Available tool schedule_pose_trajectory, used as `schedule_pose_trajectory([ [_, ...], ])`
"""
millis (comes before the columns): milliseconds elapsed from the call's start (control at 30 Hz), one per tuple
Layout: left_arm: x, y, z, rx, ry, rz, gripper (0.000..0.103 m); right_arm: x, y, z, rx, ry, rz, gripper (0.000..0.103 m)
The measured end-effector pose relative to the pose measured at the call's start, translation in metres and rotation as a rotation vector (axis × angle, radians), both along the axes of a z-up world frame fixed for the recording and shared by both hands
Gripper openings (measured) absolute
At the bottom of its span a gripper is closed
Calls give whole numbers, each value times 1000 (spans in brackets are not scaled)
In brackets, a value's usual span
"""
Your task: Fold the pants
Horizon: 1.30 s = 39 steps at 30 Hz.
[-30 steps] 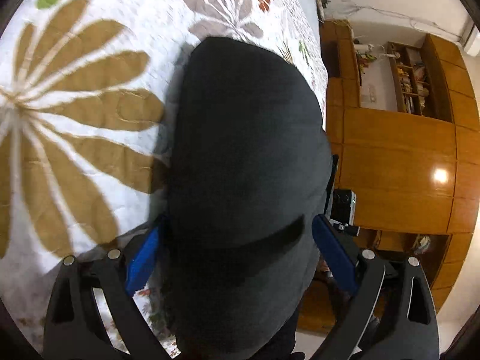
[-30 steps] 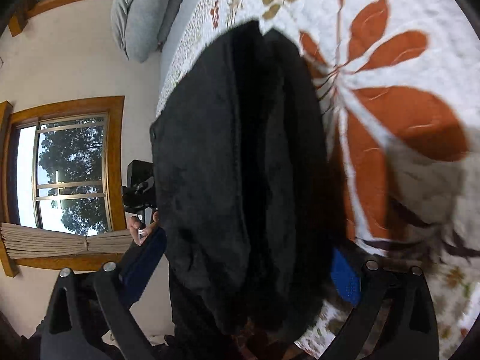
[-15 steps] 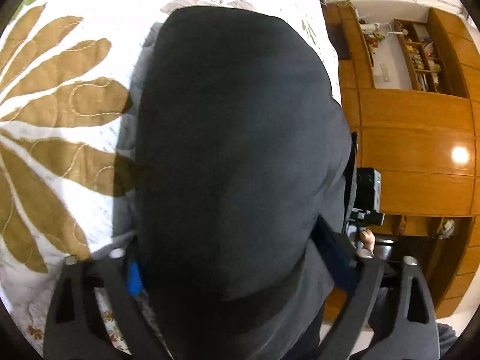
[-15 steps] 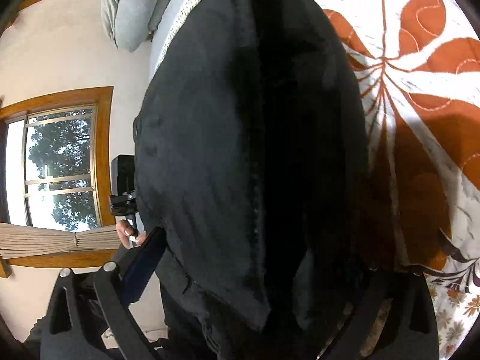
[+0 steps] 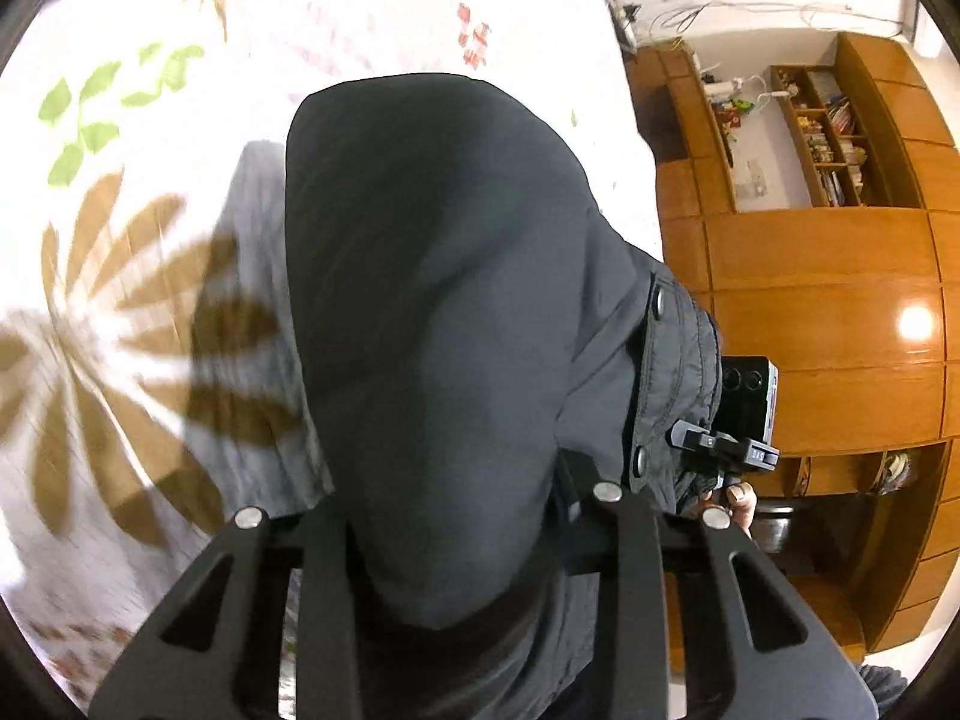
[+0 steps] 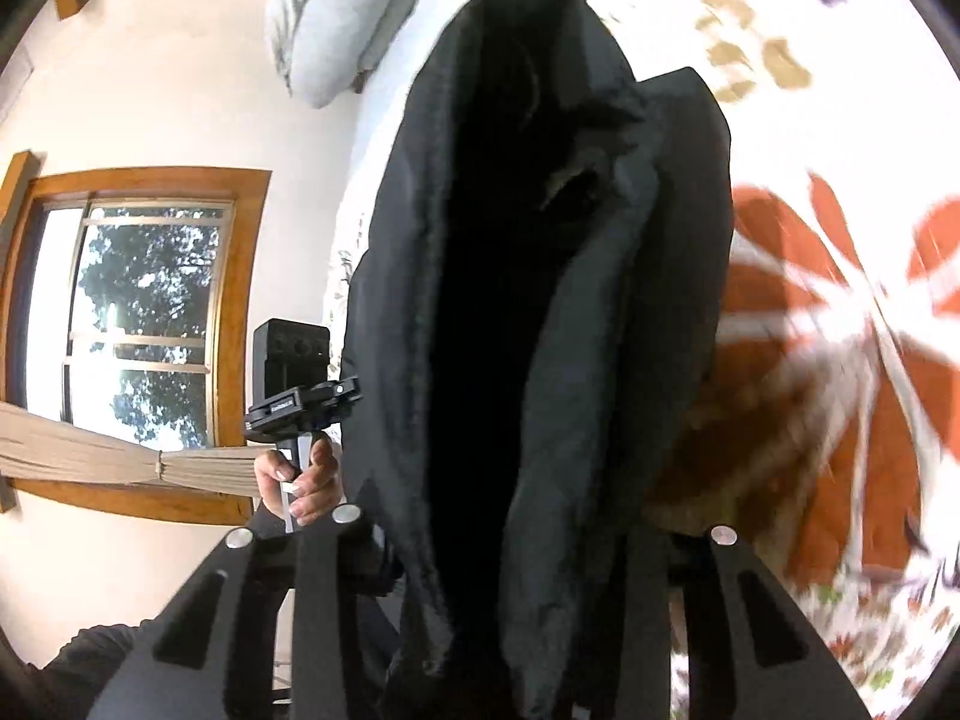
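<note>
Dark grey pants (image 5: 432, 300) hang in a thick bundle over the flowered quilt (image 5: 120, 312), with a shadow under them. My left gripper (image 5: 462, 516) has its jaws closing on the near end of the bundle; the fabric bulges between the fingers and hides the pads. In the right wrist view the same pants (image 6: 540, 312) show as several dark folded layers. My right gripper (image 6: 480, 540) is also closing, and the cloth is squeezed between its fingers. A hand (image 6: 306, 474) holds the left gripper's handle beside the pants.
The bed's edge runs close to the pants on the side of a wooden wall cabinet (image 5: 810, 312) with open shelves. A grey pillow (image 6: 336, 18) lies at the head of the bed. A window (image 6: 138, 312) is behind the hand.
Both grippers went from wide open around the pants to closed in on them, and their blue pads vanished under cloth. Both rose, lifting the bundle off the quilt.
</note>
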<state>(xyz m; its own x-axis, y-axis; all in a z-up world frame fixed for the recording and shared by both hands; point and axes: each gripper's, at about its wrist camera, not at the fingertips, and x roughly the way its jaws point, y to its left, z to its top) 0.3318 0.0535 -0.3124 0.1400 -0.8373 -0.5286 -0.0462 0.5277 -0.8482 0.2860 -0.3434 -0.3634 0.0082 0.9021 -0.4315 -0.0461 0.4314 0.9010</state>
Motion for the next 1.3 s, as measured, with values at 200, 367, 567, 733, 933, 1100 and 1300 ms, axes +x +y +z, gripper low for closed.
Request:
schedule_pose_trajectory([
  [200,70,36,22,37,-42,45,31,73,34,21,5,-34,6,39],
  [367,135,67,15,56,-33,83,31,144,68,15,-7,-35,11,39],
  [567,191,88,-19,72,26,100,31,190,106,-6,-42,1,25,39],
  [733,205,91,-46,58,62,98,35,192,120,-31,-67,51,33,39],
  [933,194,98,-57,3,53,139,44,191,119,-35,-85,76,34,57],
  [1100,175,127,-31,-27,-4,248,87,185,103,-11,-79,57,-62,67],
  [1300,142,123,0,288,-86,240,90,146,77,4,-140,-1,-128,68],
])
